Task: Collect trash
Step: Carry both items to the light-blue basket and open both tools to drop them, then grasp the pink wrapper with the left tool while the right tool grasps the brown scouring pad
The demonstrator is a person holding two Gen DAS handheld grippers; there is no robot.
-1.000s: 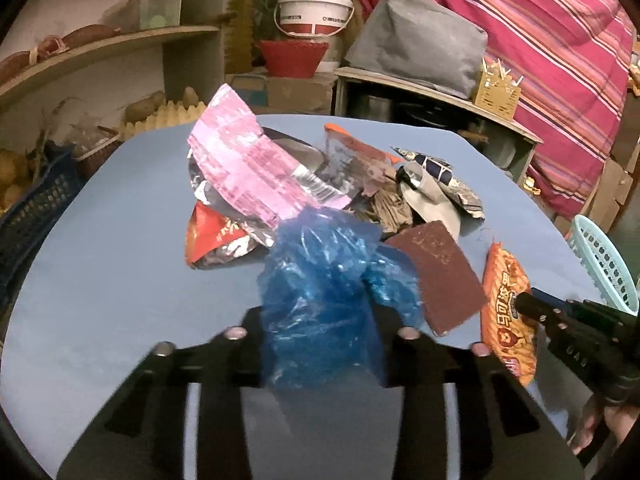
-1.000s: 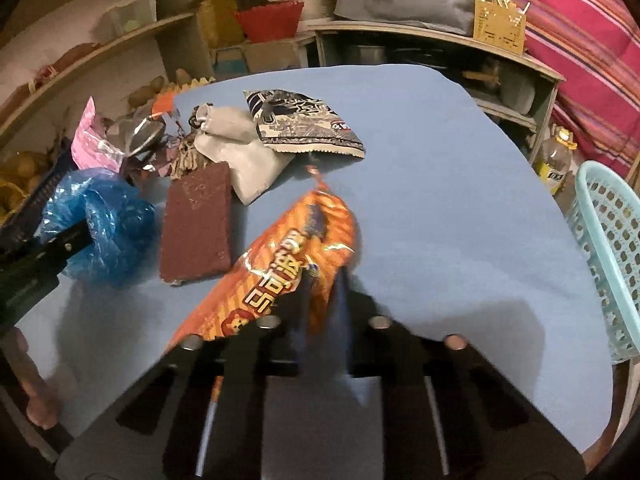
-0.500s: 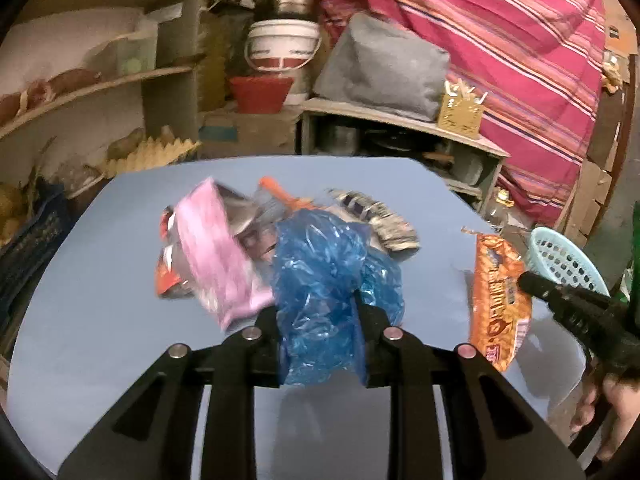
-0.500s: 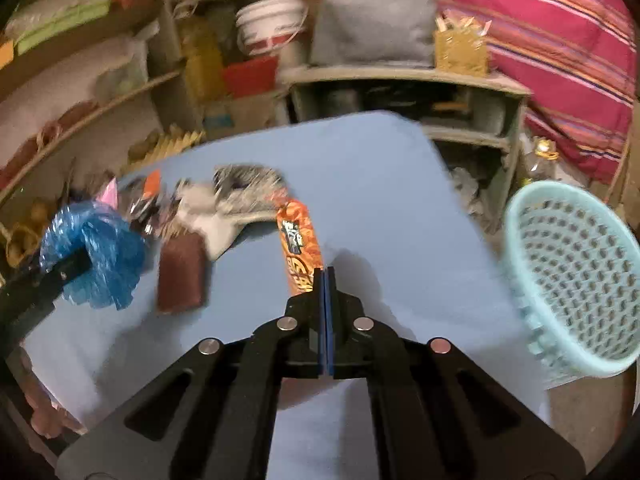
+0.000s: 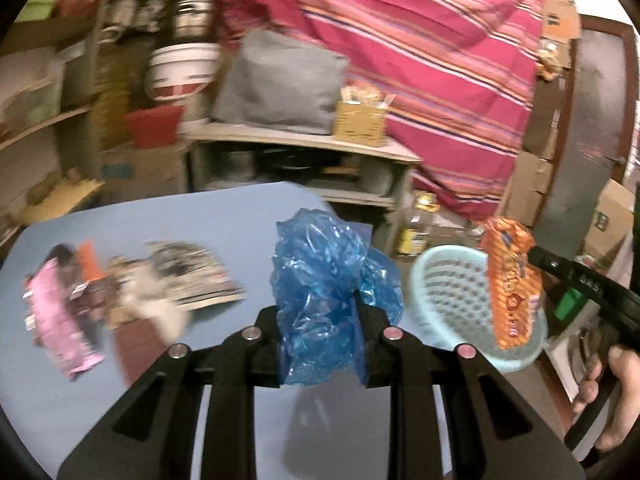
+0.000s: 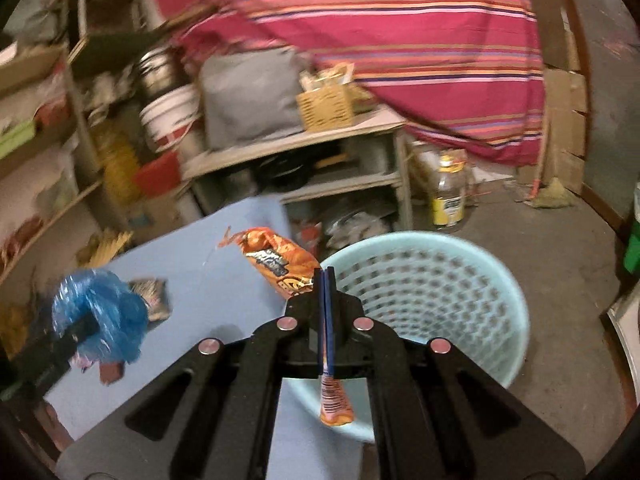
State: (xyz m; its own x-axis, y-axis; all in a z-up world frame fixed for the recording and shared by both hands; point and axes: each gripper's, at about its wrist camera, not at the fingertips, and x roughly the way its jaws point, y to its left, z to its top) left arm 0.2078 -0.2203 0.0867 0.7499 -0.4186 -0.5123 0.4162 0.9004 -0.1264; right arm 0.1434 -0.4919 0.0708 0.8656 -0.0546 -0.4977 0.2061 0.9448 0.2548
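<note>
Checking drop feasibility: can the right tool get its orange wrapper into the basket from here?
Probably yes. The right tool, shut on the orange wrapper, hangs at the basket's near rim; nothing blocks the open mouth.

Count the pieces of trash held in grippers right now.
2: a crumpled blue plastic bag clamped in the left gripper, and an orange snack wrapper pinched in the right gripper beside the basket.

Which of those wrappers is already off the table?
The orange snack wrapper, pinched in the right gripper beside the basket; the pink one lies on the table.

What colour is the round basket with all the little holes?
Pale turquoise: the basket shows best in the right wrist view.
</note>
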